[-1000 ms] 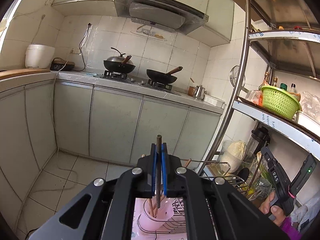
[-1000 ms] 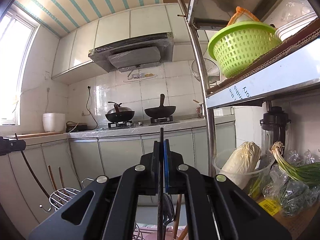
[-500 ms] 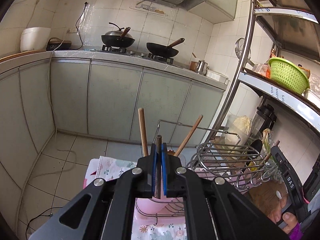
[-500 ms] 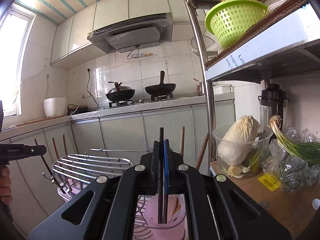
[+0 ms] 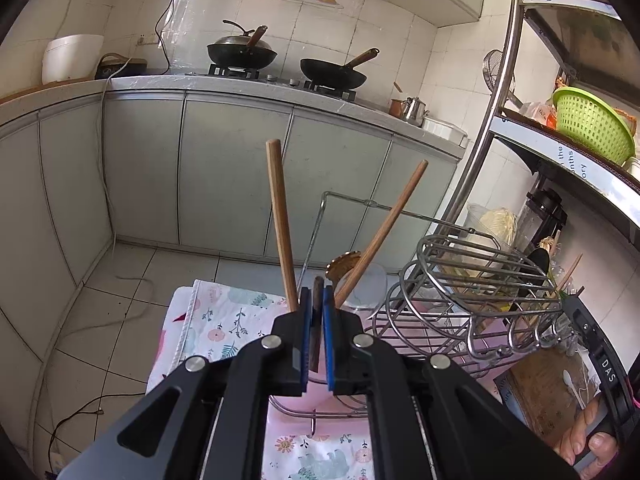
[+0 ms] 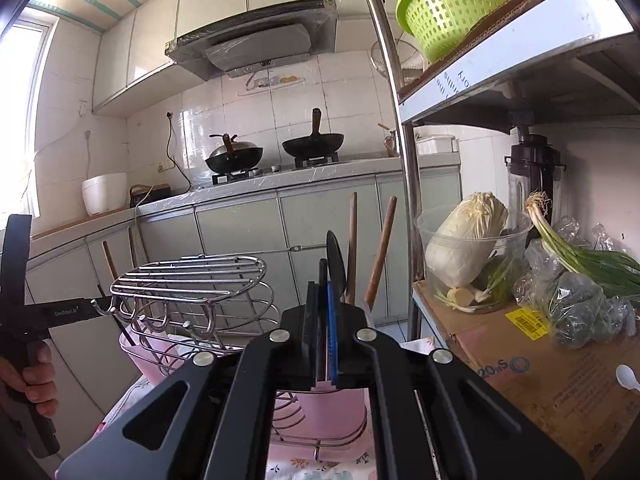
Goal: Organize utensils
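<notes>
i am clamping my left gripper [image 5: 316,334] on a dark brown stick [image 5: 317,320], hovering it just above the pink holder [image 6: 332,412], where two wooden handles [image 5: 282,224] are already standing. my right gripper [image 6: 323,336] is pinching a thin black utensil [image 6: 322,280] over that same holder, so i judge both are still waiting to go in.

Landmark: wire rack [image 5: 476,280].
- Left of it: two wooden handles [image 5: 282,224], splayed in a V, block the pink holder's [image 6: 332,404] mouth; a narrow gap lies between them.
- Right of it: cardboard box [image 6: 520,364], cabbage tub [image 6: 468,248], shelf post [image 6: 404,184].
- Beyond: open floor [image 5: 120,320].
</notes>
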Motion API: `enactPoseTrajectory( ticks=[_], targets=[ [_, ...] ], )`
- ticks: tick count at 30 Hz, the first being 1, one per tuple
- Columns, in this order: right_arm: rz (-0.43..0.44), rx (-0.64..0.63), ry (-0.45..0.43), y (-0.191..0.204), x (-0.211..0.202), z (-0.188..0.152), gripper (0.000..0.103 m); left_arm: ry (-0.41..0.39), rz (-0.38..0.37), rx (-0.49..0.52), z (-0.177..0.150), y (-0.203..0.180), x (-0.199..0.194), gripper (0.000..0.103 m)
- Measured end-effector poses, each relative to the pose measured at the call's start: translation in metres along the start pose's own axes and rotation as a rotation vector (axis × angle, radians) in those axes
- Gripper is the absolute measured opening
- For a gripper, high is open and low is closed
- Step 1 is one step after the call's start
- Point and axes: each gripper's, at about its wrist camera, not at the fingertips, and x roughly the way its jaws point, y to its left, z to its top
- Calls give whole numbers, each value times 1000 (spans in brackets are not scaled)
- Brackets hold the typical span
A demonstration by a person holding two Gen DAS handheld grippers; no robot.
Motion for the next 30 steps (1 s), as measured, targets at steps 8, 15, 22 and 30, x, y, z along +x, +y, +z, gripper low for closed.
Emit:
enactPoseTrajectory(
  ticks=[8, 15, 22, 30],
  targets=[
    [-3, -17, 11, 1, -5, 10, 5, -32, -2, -17, 3, 6, -20, 36],
    [0, -37, 26, -2, -14, 16, 7, -34, -12, -23, -1, 7, -32, 40],
    [-13, -5, 16, -11, -37, 12, 15, -30, -19, -36, -12, 10, -46, 41],
    [7, 29, 122, -8, -42, -19, 15, 20, -33, -24, -36, 2, -51, 47]
  ],
)
